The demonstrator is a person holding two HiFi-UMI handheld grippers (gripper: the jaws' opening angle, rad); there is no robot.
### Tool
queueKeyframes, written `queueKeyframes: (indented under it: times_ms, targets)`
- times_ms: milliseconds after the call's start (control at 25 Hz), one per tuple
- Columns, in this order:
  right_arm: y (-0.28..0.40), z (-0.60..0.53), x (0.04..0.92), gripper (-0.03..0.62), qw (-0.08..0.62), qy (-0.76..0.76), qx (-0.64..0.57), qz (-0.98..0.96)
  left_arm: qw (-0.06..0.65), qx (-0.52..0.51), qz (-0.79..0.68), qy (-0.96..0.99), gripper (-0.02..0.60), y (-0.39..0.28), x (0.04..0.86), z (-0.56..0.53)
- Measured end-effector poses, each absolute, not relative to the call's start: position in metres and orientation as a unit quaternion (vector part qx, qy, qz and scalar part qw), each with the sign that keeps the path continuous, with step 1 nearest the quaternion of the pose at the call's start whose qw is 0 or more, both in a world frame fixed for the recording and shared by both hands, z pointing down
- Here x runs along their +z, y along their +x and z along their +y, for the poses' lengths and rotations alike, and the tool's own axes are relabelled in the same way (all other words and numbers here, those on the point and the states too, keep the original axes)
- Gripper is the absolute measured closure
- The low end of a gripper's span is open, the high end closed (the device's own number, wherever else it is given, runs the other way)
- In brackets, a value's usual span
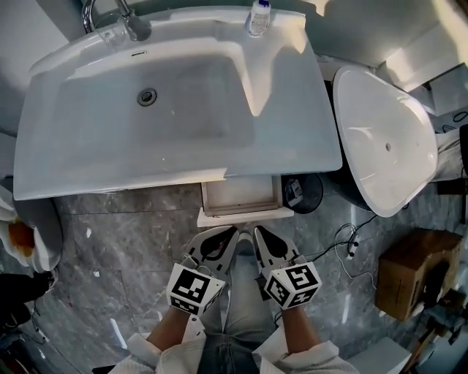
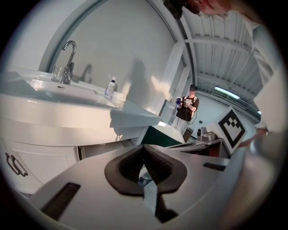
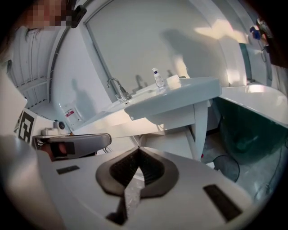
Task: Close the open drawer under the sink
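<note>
Held left claw (image 1: pixel 231 231) and right claw (image 1: pixel 258 231) side by side, both pinched together on nothing. Faced the open drawer (image 1: pixel 241 197) just ahead of the tips, beneath the sink (image 1: pixel 80 139).

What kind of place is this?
Probably a bathroom: a wide white ceramic washbasin with a curved chrome tap, and a white oval bathtub beside it.

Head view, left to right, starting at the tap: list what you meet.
tap → small bottle → white oval basin → cardboard box
</note>
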State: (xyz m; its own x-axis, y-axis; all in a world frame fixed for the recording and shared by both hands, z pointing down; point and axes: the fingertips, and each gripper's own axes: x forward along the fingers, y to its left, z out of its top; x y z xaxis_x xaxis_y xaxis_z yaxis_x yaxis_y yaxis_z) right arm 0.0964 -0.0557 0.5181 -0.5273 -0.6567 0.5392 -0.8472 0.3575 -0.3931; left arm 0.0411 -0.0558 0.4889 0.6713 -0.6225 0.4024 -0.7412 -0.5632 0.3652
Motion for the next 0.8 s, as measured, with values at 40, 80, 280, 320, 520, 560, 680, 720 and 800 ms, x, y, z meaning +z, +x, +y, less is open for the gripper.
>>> queueKeyframes:
  times_ms: [40, 80, 280, 320, 520, 560, 680, 720, 800]
  targets:
    - [0.097, -0.053, 0.525, 0.583, 0.145, 0.462, 0.329, -0.811, 0.259, 0.119, -0.387, 0.877, 0.566, 0.042, 0.496, -0.054]
    - [0.097, -0.051, 0.531, 0.583, 0.145, 0.461, 0.332, -0.810, 0.260, 0.123, -0.385, 0.877, 0.566, 0.042, 0.502, -0.053]
    - [0.103, -0.046, 0.559, 0.584, 0.148, 0.458, 0.335, -0.810, 0.262, 0.133, -0.381, 0.876, 0.566, 0.048, 0.526, -0.049]
    - [0.105, -0.046, 0.564, 0.585, 0.149, 0.458, 0.334, -0.810, 0.263, 0.135, -0.381, 0.876, 0.566, 0.049, 0.530, -0.047]
    - [0.109, -0.045, 0.593, 0.585, 0.159, 0.458, 0.329, -0.811, 0.260, 0.144, -0.383, 0.875, 0.566, 0.052, 0.553, -0.039]
    - [0.109, -0.045, 0.598, 0.584, 0.161, 0.458, 0.328, -0.811, 0.260, 0.146, -0.385, 0.873, 0.566, 0.051, 0.558, -0.038]
    - [0.110, -0.044, 0.612, 0.585, 0.164, 0.460, 0.327, -0.809, 0.263, 0.155, -0.388, 0.869, 0.566, 0.050, 0.576, -0.031]
    - [0.111, -0.044, 0.616, 0.583, 0.165, 0.462, 0.327, -0.808, 0.264, 0.159, -0.389, 0.868, 0.566, 0.050, 0.582, -0.029]
    - [0.111, -0.044, 0.623, 0.584, 0.165, 0.466, 0.327, -0.805, 0.263, 0.168, -0.389, 0.867, 0.566, 0.048, 0.593, -0.026]
